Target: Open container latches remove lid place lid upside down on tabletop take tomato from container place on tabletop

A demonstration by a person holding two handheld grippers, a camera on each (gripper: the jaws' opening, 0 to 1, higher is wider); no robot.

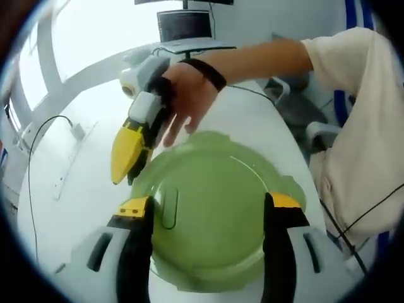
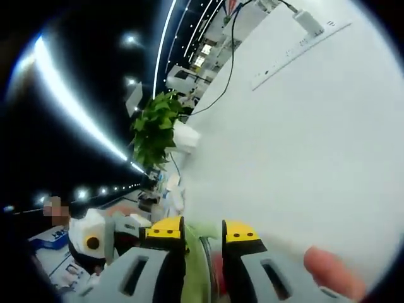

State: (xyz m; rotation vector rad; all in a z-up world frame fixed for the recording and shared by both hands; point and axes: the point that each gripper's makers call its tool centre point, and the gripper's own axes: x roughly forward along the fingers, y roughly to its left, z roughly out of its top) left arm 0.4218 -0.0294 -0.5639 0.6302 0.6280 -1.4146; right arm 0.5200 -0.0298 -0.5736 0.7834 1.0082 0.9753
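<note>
Green lid (image 1: 208,208) lay on container on white table (image 1: 76,189), between jaws of left tool (image 1: 208,211) — jaws wide apart, flanking lid, grip not evident. Lid looked like thin rigid plastic, light, smooth, likely slippery; best taken at rim or latch tab (image 1: 169,207). Right tool (image 1: 129,161) at lid's far-left edge, held by hand (image 1: 189,101); in right gripper view its jaws (image 2: 202,238) stood narrow around green edge (image 2: 197,265) — apparently pinching it. Count: one lid, one tab seen, two tools. Tomato hidden.
</note>
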